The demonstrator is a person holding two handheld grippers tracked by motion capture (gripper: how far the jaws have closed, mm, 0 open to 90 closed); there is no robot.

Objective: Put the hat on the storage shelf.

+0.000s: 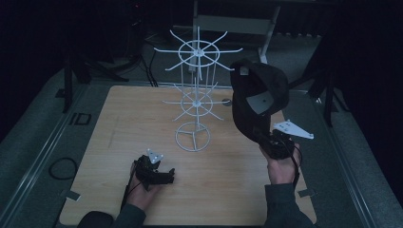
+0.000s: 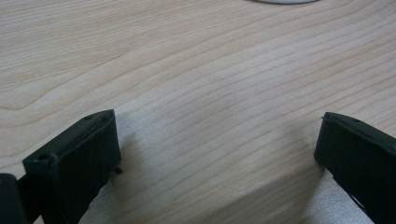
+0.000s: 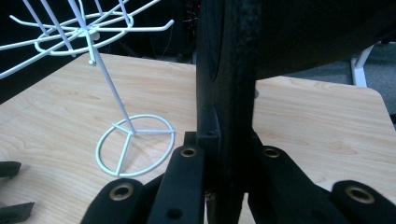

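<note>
Gripping a black cap [image 1: 259, 95] upright, the right claw [image 1: 272, 142] clamps its brim.

One wooden table [image 1: 223, 190]; one white wire rack [image 1: 196, 102] standing on it, with two tiers of hooks and one ring base; one black cap [image 1: 259, 97]; two handheld grippers, the left gripper [image 1: 164, 175] and the right gripper [image 1: 273, 142]; two grey three-cornered plates, one on each gripper.
</note>
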